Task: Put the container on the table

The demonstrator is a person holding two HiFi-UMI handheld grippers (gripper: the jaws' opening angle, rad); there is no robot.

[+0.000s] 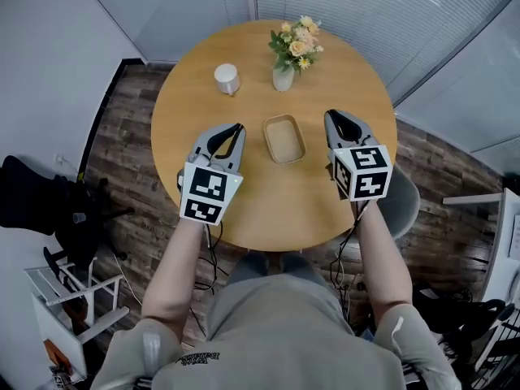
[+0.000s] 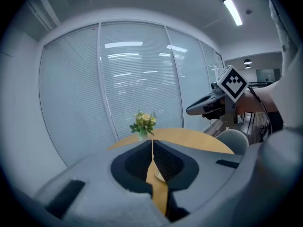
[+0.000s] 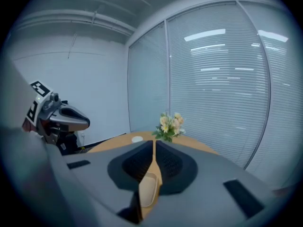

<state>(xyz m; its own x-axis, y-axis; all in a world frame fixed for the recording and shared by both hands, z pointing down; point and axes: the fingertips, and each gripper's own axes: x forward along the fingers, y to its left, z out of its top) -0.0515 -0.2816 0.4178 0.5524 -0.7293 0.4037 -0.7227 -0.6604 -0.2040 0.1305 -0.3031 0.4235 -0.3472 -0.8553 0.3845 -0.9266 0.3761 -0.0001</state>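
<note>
The left gripper and right gripper hover over the near half of the round table. Each has its fingers pressed together at the tips, holding nothing. The container, a shallow tan tray, lies open side up on the table between them, touching neither. Its long axis points away from the person, with the far end angled slightly left. Beyond it stand a white cup and a vase of flowers.

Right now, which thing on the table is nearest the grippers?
The flat tan container, lying between the left gripper and the right gripper. The white cup and the flower vase stand farther back.
</note>
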